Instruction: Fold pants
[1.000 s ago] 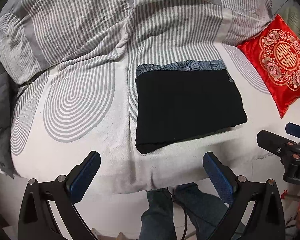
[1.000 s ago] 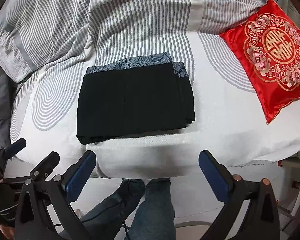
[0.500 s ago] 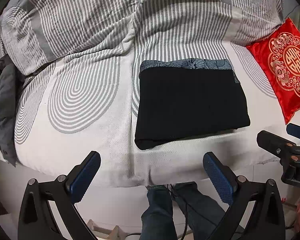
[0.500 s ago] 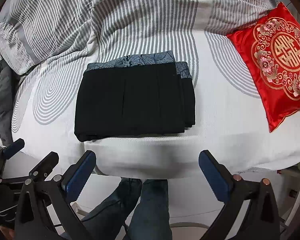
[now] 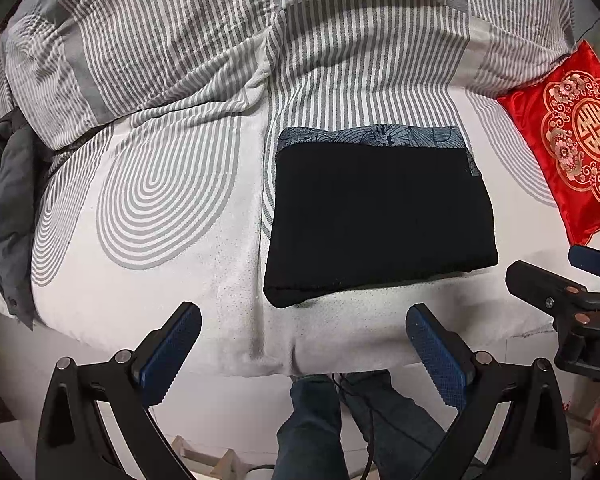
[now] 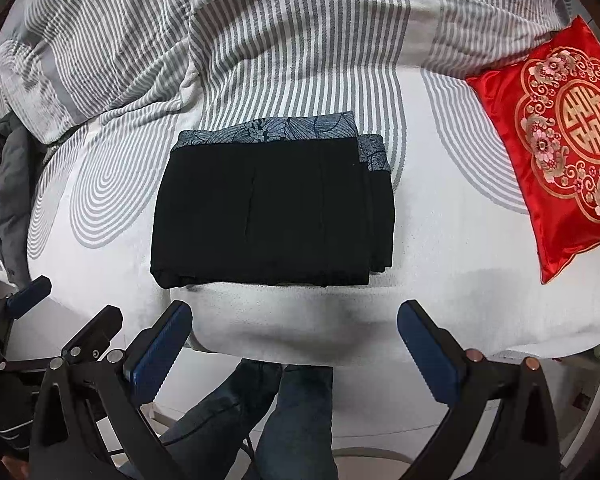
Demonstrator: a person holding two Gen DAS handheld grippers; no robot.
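Note:
Black pants (image 5: 378,216) (image 6: 268,210) lie folded into a flat rectangle on the white bed, with a blue-grey patterned band along the far edge. My left gripper (image 5: 302,346) hangs open above the bed's near edge, short of the pants and holding nothing. Over the same edge my right gripper (image 6: 294,346) also stands open and empty, with the folded stack straight ahead of it. In the left wrist view the right gripper (image 5: 572,292) shows at the right side. The left gripper (image 6: 56,328) appears at the lower left of the right wrist view.
A grey-and-white striped duvet (image 5: 260,40) is bunched at the back of the bed. A red embroidered cushion (image 5: 572,148) (image 6: 560,140) lies at the right. Dark grey clothing (image 5: 8,200) hangs off the left edge. A person's legs in jeans (image 5: 320,428) stand below the bed edge.
Both grippers have drawn back and up from the bed, so the pants sit a little farther ahead in both views. The pants have not moved and both grippers stay open.

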